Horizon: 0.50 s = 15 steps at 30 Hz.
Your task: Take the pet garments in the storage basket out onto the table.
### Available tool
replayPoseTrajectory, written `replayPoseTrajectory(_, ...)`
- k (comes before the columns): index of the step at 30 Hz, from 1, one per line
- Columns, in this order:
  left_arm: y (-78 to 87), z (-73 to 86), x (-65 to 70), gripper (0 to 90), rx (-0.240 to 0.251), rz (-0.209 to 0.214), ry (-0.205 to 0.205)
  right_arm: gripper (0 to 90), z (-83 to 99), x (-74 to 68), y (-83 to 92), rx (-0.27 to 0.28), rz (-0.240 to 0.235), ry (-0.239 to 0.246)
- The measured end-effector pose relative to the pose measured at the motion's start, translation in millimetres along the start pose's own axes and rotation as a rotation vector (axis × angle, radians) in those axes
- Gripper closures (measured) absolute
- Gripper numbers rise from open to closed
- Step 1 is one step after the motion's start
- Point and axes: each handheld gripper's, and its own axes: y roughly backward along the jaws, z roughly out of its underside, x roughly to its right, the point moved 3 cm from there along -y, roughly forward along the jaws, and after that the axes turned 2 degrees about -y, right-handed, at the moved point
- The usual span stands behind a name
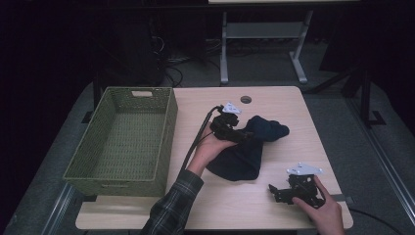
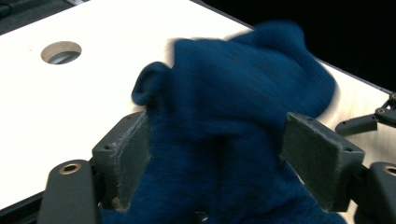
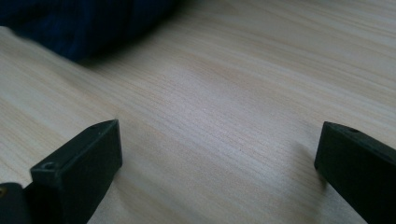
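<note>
We hold our left gripper (image 1: 243,135) wide around the bunched navy cloth (image 1: 247,147) to regrip it for the basket (image 1: 169,127), while our right gripper (image 1: 275,191) waits open on the table (image 1: 274,98).

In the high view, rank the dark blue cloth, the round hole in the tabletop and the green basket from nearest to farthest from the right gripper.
From the right gripper, at the table's near right corner:
1. Dark blue cloth, mid-table, up and to the left.
2. Round hole in the tabletop, near the far edge.
3. Green basket, along the table's left side.
</note>
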Motion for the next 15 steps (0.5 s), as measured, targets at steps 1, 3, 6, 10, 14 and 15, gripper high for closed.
replayPoseTrajectory(1, 2.9, 1.2, -0.3, 20.9, 0.003, -0.001, 0.000, 0.5, 0.0, 0.0, 0.1, -0.001, 0.000, 0.000)
replayPoseTrajectory(3, 8.7, 4.4, -0.2, 20.5, 0.004, 0.003, -0.003, 0.4, 0.0, 0.0, 0.0, -0.001, -0.001, 0.000)
replayPoseTrajectory(6, 16.4, 11.0, 1.2, 18.9, -0.012, 0.005, -0.015, 0.4, 0.1, 0.1, -0.1, 0.000, 0.000, 0.001)
replayPoseTrajectory(10, 23.5, 20.6, 3.0, 17.0, -0.024, 0.010, -0.022, 0.4, 0.1, 0.0, 0.0, -0.001, -0.001, 0.000)
replayPoseTrajectory(14, 29.5, 32.5, 4.9, 14.6, -0.034, -0.007, -0.032, 0.4, 0.0, 0.0, -0.1, 0.000, 0.000, -0.001)
replayPoseTrajectory(15, 31.2, 35.2, 5.0, 13.8, -0.037, -0.017, -0.041, 0.5, -0.1, -0.1, -0.1, 0.000, -0.001, -0.002)
